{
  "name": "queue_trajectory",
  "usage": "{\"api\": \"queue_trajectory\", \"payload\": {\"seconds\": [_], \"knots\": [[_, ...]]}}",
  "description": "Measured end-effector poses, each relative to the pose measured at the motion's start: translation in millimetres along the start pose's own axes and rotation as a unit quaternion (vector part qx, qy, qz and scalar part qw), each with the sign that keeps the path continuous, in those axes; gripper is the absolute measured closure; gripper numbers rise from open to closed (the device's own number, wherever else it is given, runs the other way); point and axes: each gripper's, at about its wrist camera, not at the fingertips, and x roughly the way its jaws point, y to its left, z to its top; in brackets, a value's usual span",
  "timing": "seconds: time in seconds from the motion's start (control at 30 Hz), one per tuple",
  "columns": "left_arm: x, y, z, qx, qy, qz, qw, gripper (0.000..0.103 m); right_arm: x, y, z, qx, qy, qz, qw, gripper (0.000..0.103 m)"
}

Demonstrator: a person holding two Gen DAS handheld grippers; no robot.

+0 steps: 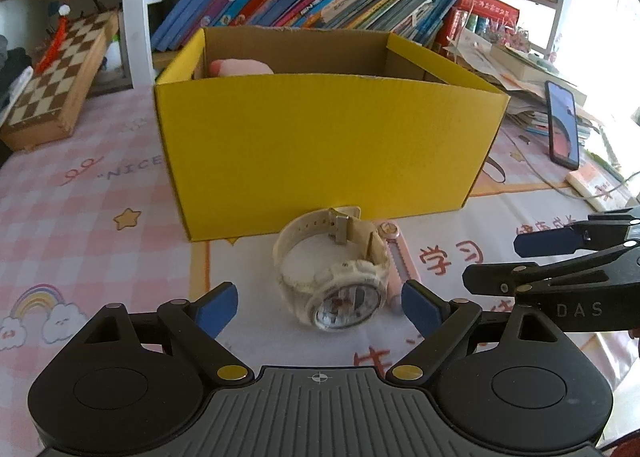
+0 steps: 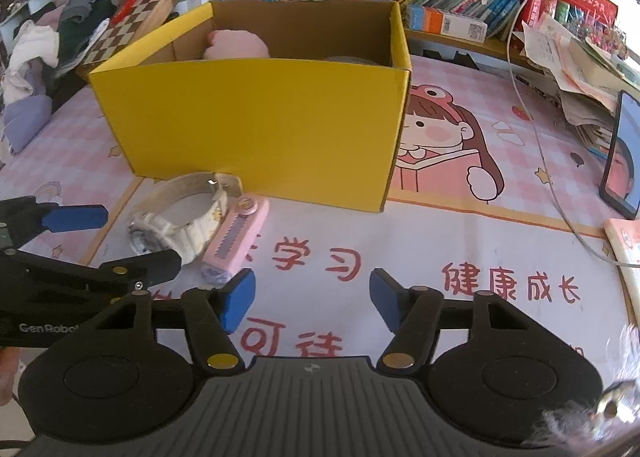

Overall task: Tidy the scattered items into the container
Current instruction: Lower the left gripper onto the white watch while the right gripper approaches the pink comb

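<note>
A chunky white watch (image 1: 334,281) with a ridged rubbery strap and round face lies on the printed tablecloth (image 1: 80,217), just in front of the yellow cardboard box (image 1: 320,137). A slim pink knife (image 2: 236,241) touches its side. The left gripper (image 1: 318,307) sits low, jaws wide either side of the watch, holding nothing. The right gripper (image 2: 312,299) hovers beside it, jaws wide and empty.
</note>
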Motion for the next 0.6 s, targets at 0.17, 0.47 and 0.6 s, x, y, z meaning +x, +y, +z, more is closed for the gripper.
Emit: {"api": "queue_trajectory", "payload": {"seconds": [0.17, 0.47, 0.6], "knots": [[9.8, 6.7, 2.4, -0.012, 0.010, -0.014, 0.9998, 0.028, 6.3, -2.4, 4.2, -0.001, 0.005, 0.010, 1.000, 0.044], [-7.2, 28.9, -4.9, -0.043, 0.019, 0.016, 0.9988, 0.042, 19.0, 14.5, 14.6, -0.028, 0.010, 0.055, 0.998, 0.044], [-12.9, 43.0, -8.8, -0.067, 0.021, 0.029, 0.9971, 0.042, 28.6, 26.7, 20.6, -0.041, 0.019, 0.075, 0.996, 0.044]]}}
